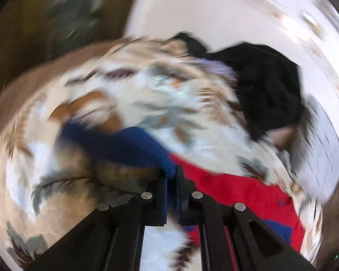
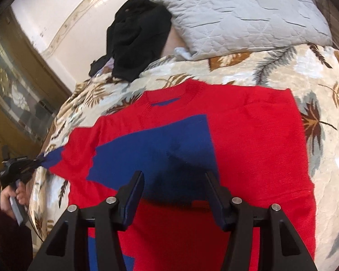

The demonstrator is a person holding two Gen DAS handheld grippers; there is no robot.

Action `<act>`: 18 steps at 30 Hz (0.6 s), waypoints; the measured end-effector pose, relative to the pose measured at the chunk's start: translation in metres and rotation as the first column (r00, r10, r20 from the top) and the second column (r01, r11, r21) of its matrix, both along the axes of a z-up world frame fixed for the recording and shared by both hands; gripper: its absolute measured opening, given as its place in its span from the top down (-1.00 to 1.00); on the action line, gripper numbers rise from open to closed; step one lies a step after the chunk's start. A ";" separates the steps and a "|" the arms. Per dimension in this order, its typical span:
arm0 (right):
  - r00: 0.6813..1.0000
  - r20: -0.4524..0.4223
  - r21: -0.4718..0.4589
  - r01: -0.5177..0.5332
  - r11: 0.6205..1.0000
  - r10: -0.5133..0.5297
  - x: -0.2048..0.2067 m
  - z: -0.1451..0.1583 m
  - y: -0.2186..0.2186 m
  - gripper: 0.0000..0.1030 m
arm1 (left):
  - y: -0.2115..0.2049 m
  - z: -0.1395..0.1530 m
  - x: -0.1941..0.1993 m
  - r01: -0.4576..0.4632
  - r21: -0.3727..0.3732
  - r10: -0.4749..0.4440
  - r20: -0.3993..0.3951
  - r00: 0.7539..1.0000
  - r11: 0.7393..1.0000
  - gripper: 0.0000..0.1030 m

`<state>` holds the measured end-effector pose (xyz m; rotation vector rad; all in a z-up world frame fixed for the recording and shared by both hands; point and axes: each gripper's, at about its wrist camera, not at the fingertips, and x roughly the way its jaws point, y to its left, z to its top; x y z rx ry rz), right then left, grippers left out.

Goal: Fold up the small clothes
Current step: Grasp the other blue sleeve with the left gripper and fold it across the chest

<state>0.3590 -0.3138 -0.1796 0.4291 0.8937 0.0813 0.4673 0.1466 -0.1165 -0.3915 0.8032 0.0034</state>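
The left gripper (image 1: 172, 176) is clamped on the sweater's blue cuff (image 1: 167, 169) (picture badly blurred), red sweater body (image 1: 232, 194) trailing right of that cuff.

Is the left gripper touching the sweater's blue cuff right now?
Touching. In the left wrist view the left gripper is shut on the blue cuff of the red sweater, fabric pinched between its pads.

red sweater (image 2: 248, 135) with blue blocks, spread flat on leaf-print bedspread, blue sleeve cuff (image 1: 165, 167) lifted
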 end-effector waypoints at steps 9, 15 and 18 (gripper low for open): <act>0.985 -0.020 0.125 0.171 0.977 -0.170 -0.006 0.001 -0.062 -0.13 | -0.189 0.020 -0.031 0.473 0.107 -0.479 0.043 0.877 0.875 0.89; 0.977 -0.042 0.150 0.213 0.965 -0.209 -0.007 -0.003 -0.088 -0.13 | -0.297 -0.034 -0.046 0.711 0.056 -0.697 -0.157 0.700 0.701 0.71; 0.974 -0.056 0.172 0.225 0.959 -0.219 -0.007 -0.005 -0.095 -0.14 | -0.312 -0.047 -0.052 0.749 0.053 -0.714 -0.264 0.648 0.661 0.58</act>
